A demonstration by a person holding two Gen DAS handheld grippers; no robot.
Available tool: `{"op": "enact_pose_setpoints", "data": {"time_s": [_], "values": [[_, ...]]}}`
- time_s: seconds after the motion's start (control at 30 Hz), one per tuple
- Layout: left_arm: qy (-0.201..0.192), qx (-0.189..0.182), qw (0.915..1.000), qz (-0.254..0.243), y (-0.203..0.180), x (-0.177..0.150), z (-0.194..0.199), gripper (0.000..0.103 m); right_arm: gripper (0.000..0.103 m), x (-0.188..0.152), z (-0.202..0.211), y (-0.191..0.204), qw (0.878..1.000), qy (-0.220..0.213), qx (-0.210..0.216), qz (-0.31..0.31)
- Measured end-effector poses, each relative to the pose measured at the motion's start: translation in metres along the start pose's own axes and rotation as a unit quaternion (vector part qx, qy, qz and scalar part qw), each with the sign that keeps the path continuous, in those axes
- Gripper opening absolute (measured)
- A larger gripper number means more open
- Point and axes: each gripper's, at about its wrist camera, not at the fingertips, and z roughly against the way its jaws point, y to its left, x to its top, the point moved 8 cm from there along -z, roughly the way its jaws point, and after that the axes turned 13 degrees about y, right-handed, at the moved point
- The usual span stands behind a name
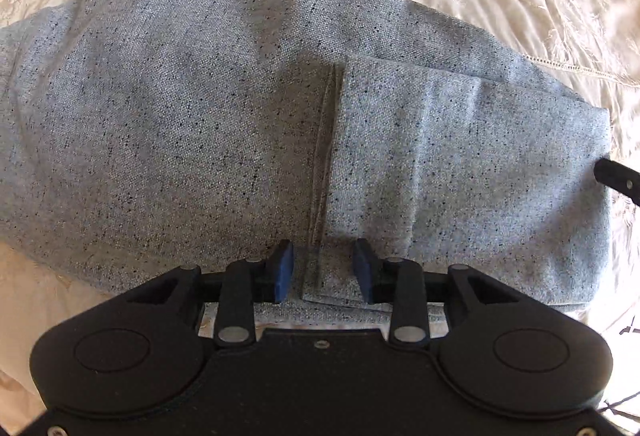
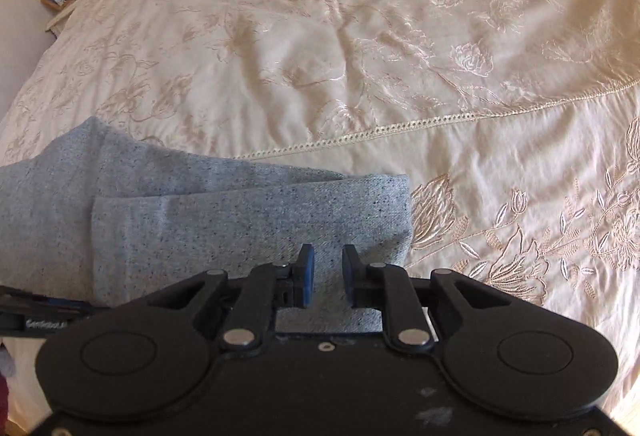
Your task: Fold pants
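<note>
The pants point(image 1: 180, 124) are light blue-grey speckled fabric, lying folded on the bed. In the left wrist view a leg end with a stitched hem point(image 1: 324, 172) is folded back over the layers below. My left gripper point(image 1: 323, 270) is open, its blue pads either side of the hem at the near edge. In the right wrist view the pants point(image 2: 200, 220) lie at the lower left, with a folded end point(image 2: 396, 212) toward the right. My right gripper point(image 2: 328, 274) is open over the near edge of that folded end, holding nothing. Its tip point(image 1: 616, 176) shows at the right of the left wrist view.
A cream embroidered bedspread point(image 2: 380, 36) covers the bed, with a lace seam point(image 2: 400, 128) running across it. A nightstand point(image 2: 64, 8) with a lamp, a picture frame and small items stands at the far left beside the bed.
</note>
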Motion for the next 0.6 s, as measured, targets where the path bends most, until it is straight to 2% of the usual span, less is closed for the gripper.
{"op": "enact_pose_setpoints", "data": {"time_s": [0.1, 0.17, 0.23, 0.3, 0.43, 0.6], "values": [[-0.001, 0.007, 0.9999, 0.007, -0.006, 0.002, -0.001, 0.044, 0.023, -0.018, 0.001, 0.011, 1.000, 0.015, 0.011, 0.023], [-0.001, 0.007, 0.9999, 0.013, -0.011, 0.004, -0.005, 0.045, 0.025, -0.036, -0.008, 0.015, 0.999, 0.042, 0.013, 0.033], [-0.002, 0.008, 0.9998, 0.017, -0.013, 0.003, -0.009, 0.045, 0.025, -0.051, -0.018, 0.017, 0.997, 0.061, 0.003, 0.044], [-0.001, 0.011, 0.9997, 0.020, -0.016, 0.002, -0.010, 0.045, 0.025, -0.061, -0.026, 0.017, 0.996, 0.061, -0.011, 0.058], [-0.003, 0.017, 0.9995, 0.026, -0.021, -0.001, -0.011, 0.046, 0.025, -0.066, -0.028, 0.015, 0.997, 0.046, -0.017, 0.056], [-0.008, 0.016, 0.9991, 0.037, -0.020, -0.006, -0.007, 0.047, 0.027, -0.057, -0.040, 0.012, 0.994, 0.099, 0.003, 0.054]]}}
